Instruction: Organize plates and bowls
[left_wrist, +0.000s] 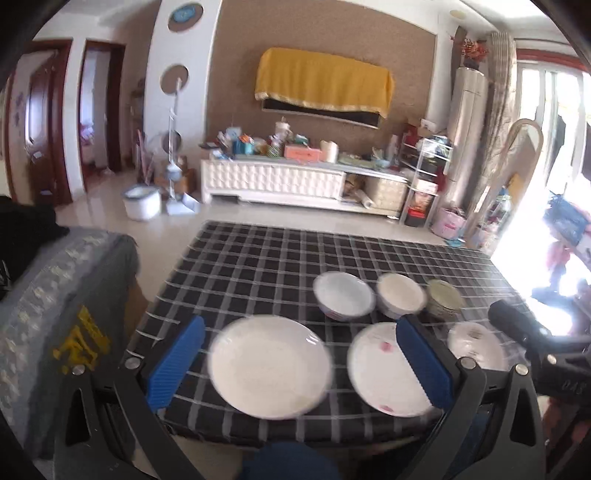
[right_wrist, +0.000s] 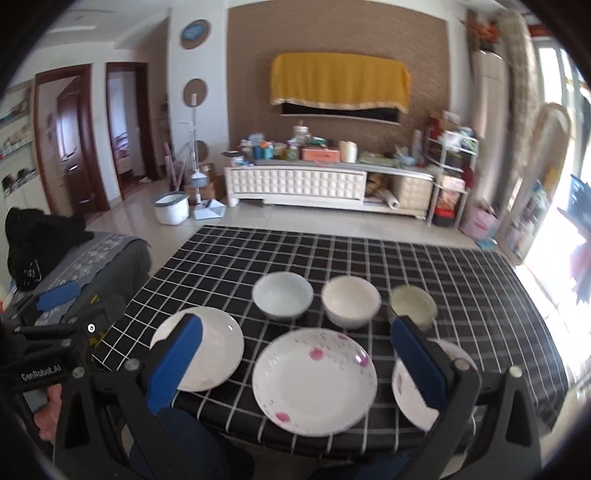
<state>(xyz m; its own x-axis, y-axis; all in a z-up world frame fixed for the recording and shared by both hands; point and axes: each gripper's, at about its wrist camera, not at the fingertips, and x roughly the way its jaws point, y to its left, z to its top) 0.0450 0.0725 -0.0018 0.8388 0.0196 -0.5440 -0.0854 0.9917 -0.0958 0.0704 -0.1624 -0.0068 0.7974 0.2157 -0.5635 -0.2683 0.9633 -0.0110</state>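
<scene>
Left gripper (left_wrist: 299, 365), jaws apart and empty, hangs directly before the plain plate (left_wrist: 269, 357) (right gripper (right_wrist: 295, 365) likewise apart).

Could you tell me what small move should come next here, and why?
Probably lower the open left gripper onto the plain plate to grip its rim. Both grippers are open and empty above the table's near edge, all three plates lie apart unstacked, and the plain plate sits right between the left fingers.
</scene>
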